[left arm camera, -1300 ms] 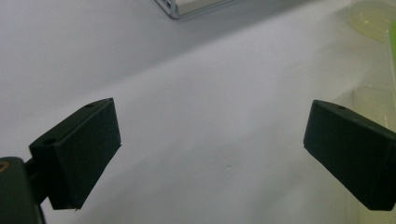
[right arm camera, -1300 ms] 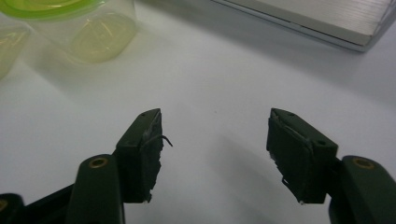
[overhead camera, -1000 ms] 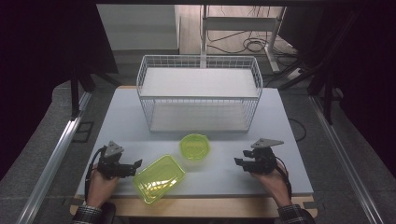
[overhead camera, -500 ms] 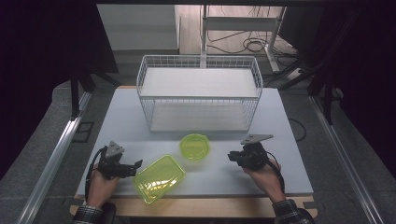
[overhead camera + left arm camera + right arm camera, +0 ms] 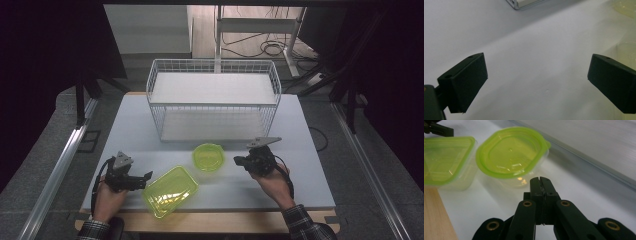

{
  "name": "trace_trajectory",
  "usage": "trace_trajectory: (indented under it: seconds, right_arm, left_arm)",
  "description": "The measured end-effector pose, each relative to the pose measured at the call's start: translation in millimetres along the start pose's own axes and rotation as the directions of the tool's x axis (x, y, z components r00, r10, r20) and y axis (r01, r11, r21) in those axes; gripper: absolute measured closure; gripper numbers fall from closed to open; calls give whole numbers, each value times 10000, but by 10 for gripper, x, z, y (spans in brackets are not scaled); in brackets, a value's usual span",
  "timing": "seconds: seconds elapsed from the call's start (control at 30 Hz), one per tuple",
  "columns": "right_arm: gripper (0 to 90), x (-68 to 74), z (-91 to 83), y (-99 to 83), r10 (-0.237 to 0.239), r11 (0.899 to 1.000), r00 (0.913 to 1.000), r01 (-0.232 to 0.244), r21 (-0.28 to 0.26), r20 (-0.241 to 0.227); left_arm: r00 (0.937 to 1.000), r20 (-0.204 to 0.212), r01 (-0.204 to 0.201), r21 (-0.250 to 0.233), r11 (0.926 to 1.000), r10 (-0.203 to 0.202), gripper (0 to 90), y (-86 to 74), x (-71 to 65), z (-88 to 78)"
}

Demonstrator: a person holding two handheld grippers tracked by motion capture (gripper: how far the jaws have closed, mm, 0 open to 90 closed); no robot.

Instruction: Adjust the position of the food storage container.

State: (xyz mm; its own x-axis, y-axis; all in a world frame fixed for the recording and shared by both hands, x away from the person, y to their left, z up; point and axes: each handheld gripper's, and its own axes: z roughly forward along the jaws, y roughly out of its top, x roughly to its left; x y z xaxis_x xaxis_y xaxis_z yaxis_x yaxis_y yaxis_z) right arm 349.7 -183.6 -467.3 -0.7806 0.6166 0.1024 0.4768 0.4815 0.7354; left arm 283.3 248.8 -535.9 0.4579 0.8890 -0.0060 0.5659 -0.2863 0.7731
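On the left, our left gripper (image 5: 134, 179) rests low on the table (image 5: 310, 150), jaws spread wide with nothing between them; in the left gripper view we see bare white tabletop between the two pads. Its tips sit just beside the near-left edge of the box (image 5: 170, 191), a rectangular clear tub under a green lid, lying at a slant near the front edge.

Just right of the box, close but apart from it, stands the bowl (image 5: 208, 156), round and lidded in the same green. Farther right, our right gripper (image 5: 240, 161) points at the bowl from near by. Its jaws have just been closing and now meet, pad against pad, with nothing held; the right gripper view shows the bowl (image 5: 511, 155) directly ahead of the closed tips and the box (image 5: 446, 160) beside it.

We judge this to be the approach, before any grasp: both tubs stand untouched. If the bowl is to be lifted, we must first reopen the right jaws wide enough to take its rim or wall, then come in level. If we mean to nudge it, the closed tips will do. The left one needs only a short advance to pinch the box's edge.

Behind the tubs, a white wire basket (image 5: 214, 67) stands empty on the table, a likely destination. The tabletop is plain white with a wooden front edge (image 5: 210, 222). The room around is dark, with cables (image 5: 265, 47) on the floor behind.
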Motion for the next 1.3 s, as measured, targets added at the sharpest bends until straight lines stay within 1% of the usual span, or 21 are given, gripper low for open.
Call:
trace_trajectory:
  seconds: [0.13, 0.3, 0.4, 0.47, 0.5, 0.53, 0.6, 0.67, 0.7, 0.73, 0.97, 1.0, 1.07, 1.1, 1.17, 1.23, 1.27, 1.3]
  right_arm:
    - [890, 57, 63, 76, -186, 9998, 9997, 185, -25, -155]
    - [889, 127, 184, 169, -407, 9992, 9983, 406, -35, -425]
    - [887, 174, 263, 230, -587, 9983, 9960, 586, -32, -667]
    - [887, 206, 316, 272, -636, 9980, 9948, 638, -1, -791]
    - [887, 206, 316, 272, -636, 9980, 9948, 638, -1, -791]
    - [888, 233, 368, 312, -729, 9973, 9936, 734, 26, -859]
    - [888, 244, 390, 332, -748, 9971, 9932, 755, 39, -897]
    - [888, 281, 456, 389, -787, 9968, 9919, 796, 47, -1000]
    - [888, 281, 456, 389, -787, 9968, 9919, 796, 47, -1000]
    - [889, 307, 508, 431, -845, 9963, 9902, 854, 28, -1114]
    - [889, 427, 677, 558, -1110, 9936, 9850, 1127, 57, -1318]
    - [889, 427, 677, 558, -1110, 9936, 9850, 1127, 57, -1318]
    - [889, 468, 723, 594, -1188, 9926, 9833, 1209, 72, -1377]
    - [889, 513, 771, 627, -1243, 9919, 9813, 1268, 78, -1469]
    - [889, 535, 793, 643, -1298, 9911, 9802, 1328, 97, -1497]
    - [889, 579, 845, 671, -1381, 9898, 9780, 1420, 138, -1565]
    - [889, 617, 899, 696, -1468, 9882, 9755, 1520, 200, -1636]
    - [889, 617, 899, 696, -1468, 9882, 9755, 1520, 200, -1636]
  left_arm:
    - [10000, -8, 13, -20, 10000, -13, 25, 0, 2, -2]
    - [10000, -27, 6, -14, 10000, -6, 25, 0, 5, -3]
    - [10000, -27, 3, -3, 10000, -3, 25, -1, 3, 0]
    - [10000, -30, -3, 2, 10000, 3, 25, 0, 3, 0]
    - [10000, -33, -3, 2, 10000, 3, 25, 0, 3, 1]
    - [10000, -35, -4, 4, 10000, 4, 25, 0, 2, 1]
    - [10000, -38, -22, 16, 10000, 22, 25, 0, 3, 2]
    - [10000, -42, -25, 24, 10000, 25, 25, 0, 2, 4]
    - [10000, -42, -25, 24, 10000, 25, 25, 0, 2, 4]
    - [10000, -50, -36, 35, 10000, 36, 25, 0, 2, 5]
    - [9999, -62, -115, 104, 9999, 115, 25, 1, 0, 8]
    - [9999, -62, -115, 104, 9999, 115, 25, 1, 0, 8]
    - [9999, -59, -116, 106, 9999, 117, 25, 0, 0, 7]
    - [9999, -60, -124, 109, 9999, 125, 25, 0, 0, 8]
    - [9999, -59, -141, 108, 9998, 142, 25, 0, -2, 11]
    - [9999, -52, -157, 119, 9998, 157, 26, 0, -6, 12]
    - [9998, -51, -169, 125, 9998, 170, 25, 0, -6, 12]
    - [9998, -57, -177, 129, 9998, 178, 25, 0, -7, 12]
